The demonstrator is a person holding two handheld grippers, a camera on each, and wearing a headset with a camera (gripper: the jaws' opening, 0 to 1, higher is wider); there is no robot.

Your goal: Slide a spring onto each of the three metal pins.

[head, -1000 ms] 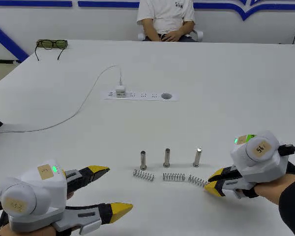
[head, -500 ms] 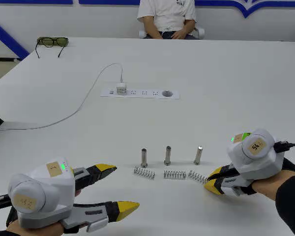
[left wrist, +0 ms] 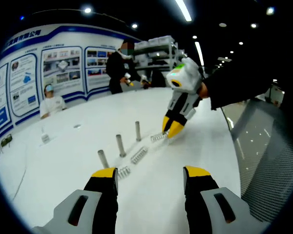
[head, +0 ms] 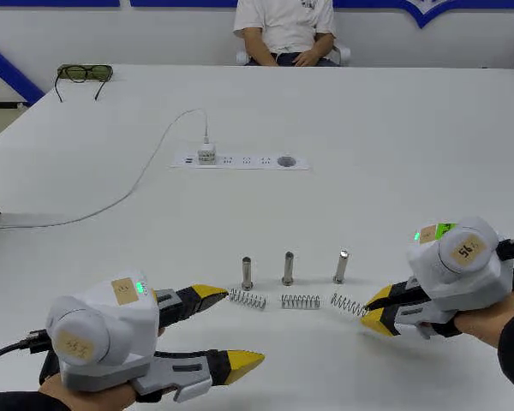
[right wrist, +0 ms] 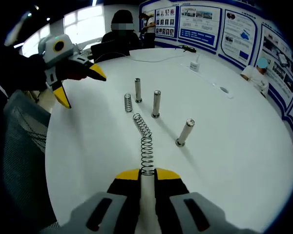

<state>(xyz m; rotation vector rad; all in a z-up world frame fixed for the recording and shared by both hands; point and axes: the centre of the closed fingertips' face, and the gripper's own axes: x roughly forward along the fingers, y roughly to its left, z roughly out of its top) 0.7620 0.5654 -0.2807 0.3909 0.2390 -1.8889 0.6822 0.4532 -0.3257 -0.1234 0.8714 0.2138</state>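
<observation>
Left gripper [head: 244, 326] advanced; right gripper [head: 371, 310] hides spring's [head: 347, 303] near end.

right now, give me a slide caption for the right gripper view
Right gripper shut on the end of a spring on the table, three upright metal pins beyond, left gripper open.

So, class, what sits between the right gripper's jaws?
One end of a spring, pinched between the right gripper's jaws; its very tip is hidden by them.
</observation>
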